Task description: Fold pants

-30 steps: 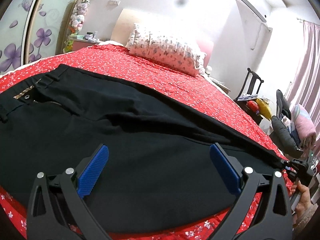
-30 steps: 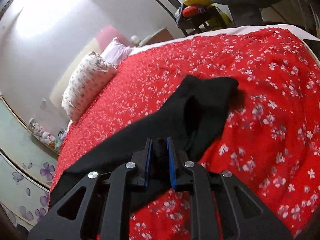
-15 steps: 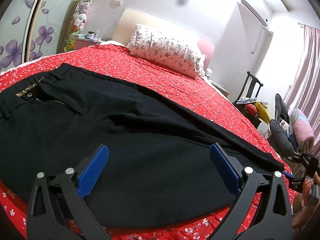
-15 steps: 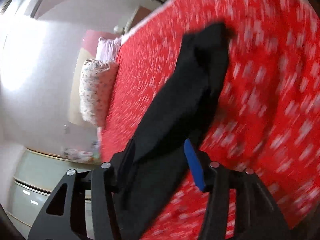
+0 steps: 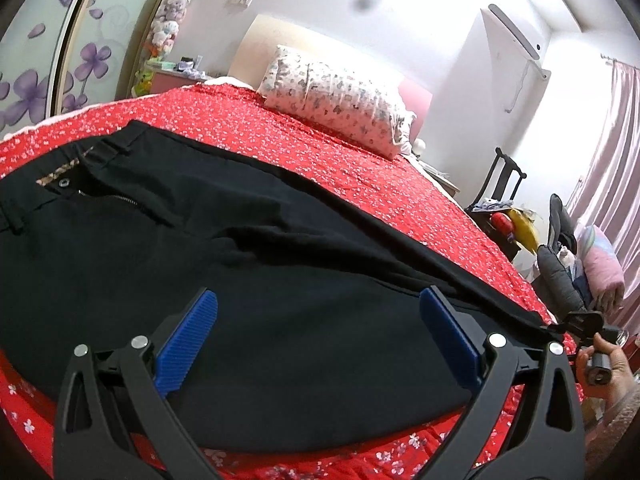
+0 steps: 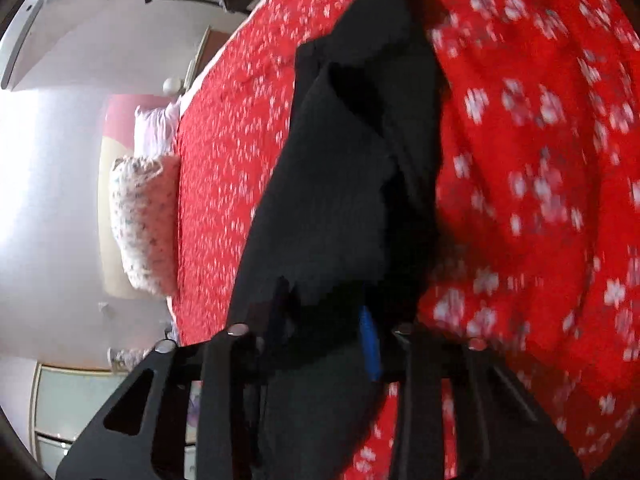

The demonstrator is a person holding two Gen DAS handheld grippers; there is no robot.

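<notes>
Your right gripper [image 6: 324,320] has just been closing its jaws, and the black cloth of the pants [image 5: 248,280] sits between them near the hem end of a leg; in the blurred wrist view the fabric bunches between the blue pads [image 6: 370,344], so you appear to have it pinched. Your left gripper [image 5: 318,344] hangs with its jaws spread wide over the thigh area, holding nothing and not touching the cloth as far as the pictures show.

The pants lie lengthwise across the red flowered bedspread [image 5: 360,168], waistband and zip toward the wardrobe side, legs running toward the side where your right hand [image 5: 608,364] works. One leg seems laid roughly over the other, though the edges don't line up neatly and a ridge of slack runs along the middle.

By my reading you are early: the lengthwise halving looks mostly done, but no crosswise fold shows yet. What's left is bringing the hem end toward the waistband and smoothing the stack.
</notes>
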